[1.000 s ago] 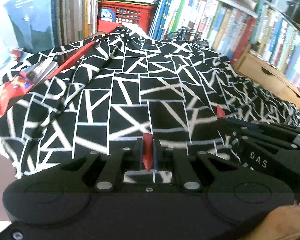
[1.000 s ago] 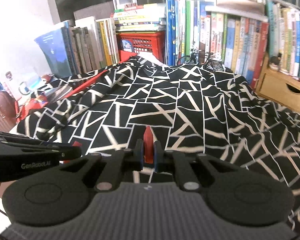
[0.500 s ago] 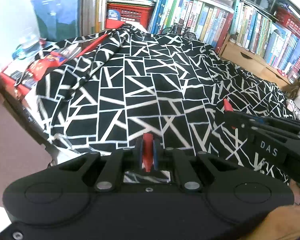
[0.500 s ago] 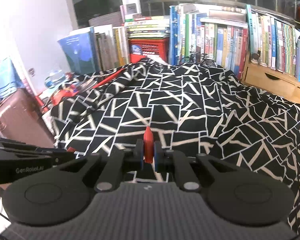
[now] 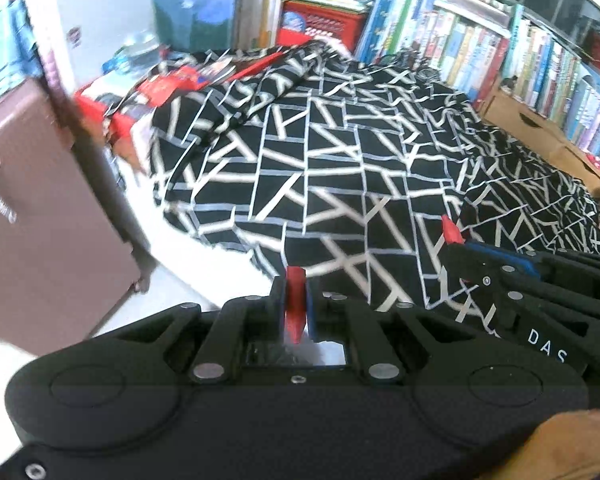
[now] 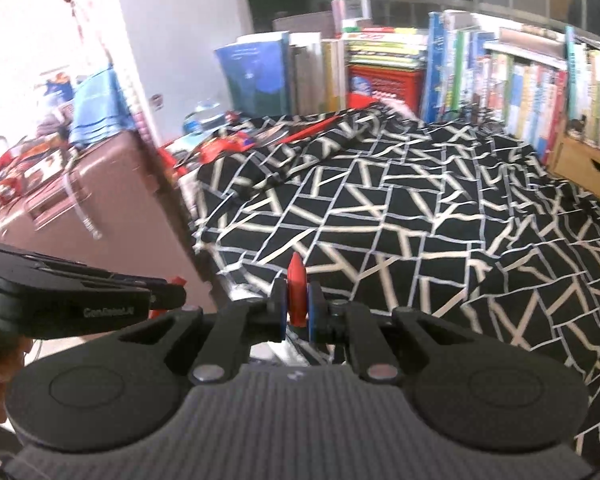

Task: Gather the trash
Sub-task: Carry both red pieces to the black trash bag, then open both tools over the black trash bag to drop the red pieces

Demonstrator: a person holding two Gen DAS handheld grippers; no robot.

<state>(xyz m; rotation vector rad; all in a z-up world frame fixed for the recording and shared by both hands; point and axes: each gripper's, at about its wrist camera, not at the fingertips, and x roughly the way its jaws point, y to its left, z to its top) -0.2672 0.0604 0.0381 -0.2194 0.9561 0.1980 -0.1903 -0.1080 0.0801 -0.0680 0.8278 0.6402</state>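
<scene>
The left gripper (image 5: pixel 296 304) is hovering over the near left edge of the black-and-white patterned cover (image 5: pixel 340 168), and its jaws are standing together with nothing caught between the red pads. The right gripper (image 6: pixel 298 300) is hanging just beside it, over the same near edge, and its jaws are likewise pressed together and carrying nothing. In the left wrist view the right gripper is showing at the right, its red tip lying over the cover; in the right wrist view the left gripper is reaching in from the left edge.

No piece of trash is showing between or near either pair of jaws, and I cannot tell which thing in view is the trash to collect. The nearest loose things are lying well apart from both grippers, at the far left end of the cover: red printed packets or magazines (image 5: pixel 172 84) and a clear plastic bottle (image 6: pixel 204 116) beyond them.

A pink suitcase (image 6: pixel 100 208) is standing upright to the left, close against the cover's edge, with white floor (image 5: pixel 172 292) showing beside it. Rows of books (image 6: pixel 520 76) are lining the far side and the right, with a red plastic crate (image 5: pixel 324 24) among them and a wooden drawer unit (image 6: pixel 588 168) at the far right.
</scene>
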